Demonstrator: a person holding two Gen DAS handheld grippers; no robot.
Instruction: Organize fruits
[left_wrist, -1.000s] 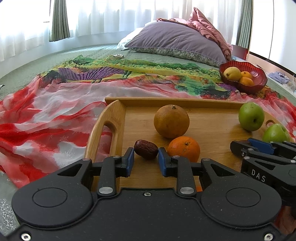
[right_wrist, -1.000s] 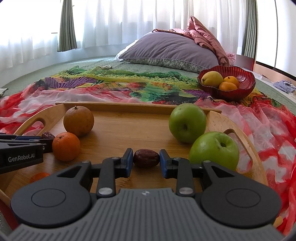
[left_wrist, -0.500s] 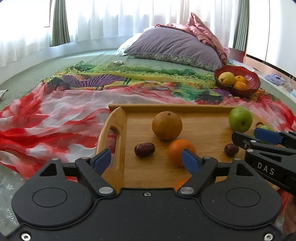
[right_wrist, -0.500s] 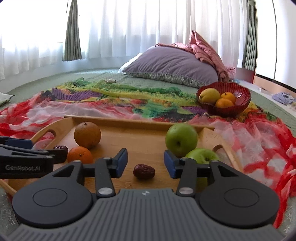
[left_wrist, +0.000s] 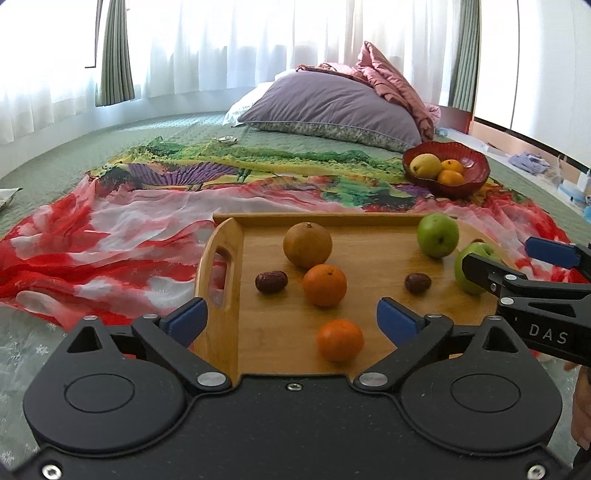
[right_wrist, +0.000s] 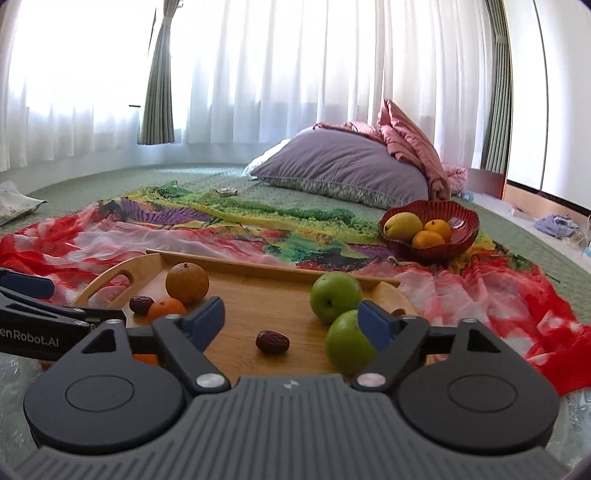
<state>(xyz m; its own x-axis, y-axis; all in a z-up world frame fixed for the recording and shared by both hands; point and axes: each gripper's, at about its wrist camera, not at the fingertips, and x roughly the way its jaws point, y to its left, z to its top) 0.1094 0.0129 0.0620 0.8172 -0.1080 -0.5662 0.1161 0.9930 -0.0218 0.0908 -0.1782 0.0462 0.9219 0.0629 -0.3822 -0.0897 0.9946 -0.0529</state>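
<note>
Fruit lies scattered on a wooden tray (left_wrist: 369, 328) that sits on a red and multicoloured cloth (left_wrist: 110, 236) spread over a green bed; the left gripper (left_wrist: 291, 317) hangs above the tray's near edge with its blue-tipped fingers (left_wrist: 184, 319) spread wide and nothing between them; a small orange (left_wrist: 340, 339) lies on the wood in the gap between those fingers, not touched by either; just beyond it sits a second orange (left_wrist: 325, 285), and beyond that a larger brownish orange fruit (left_wrist: 307, 244); a dark date (left_wrist: 271, 282) lies ahead of the left finger, near the tray's handle; a second date (left_wrist: 417, 283) lies ahead of the right finger; the right gripper (right_wrist: 291, 321) is likewise wide open and holds nothing; that second date shows again in its view (right_wrist: 272, 342), resting on the tray in the gap between its fingers, clear of both; a green apple (right_wrist: 349, 341) lies against the inner side of its right finger, partly hidden by it, though whether they touch I cannot tell; a second green apple (right_wrist: 335, 297) sits just beyond, close to the first; far ahead of both grippers, past the tray on the cloth, stands a red bowl (right_wrist: 461, 225) with a yellow fruit and two small oranges in it; a purple pillow (right_wrist: 343, 166) lies farther back, before white curtains.
</note>
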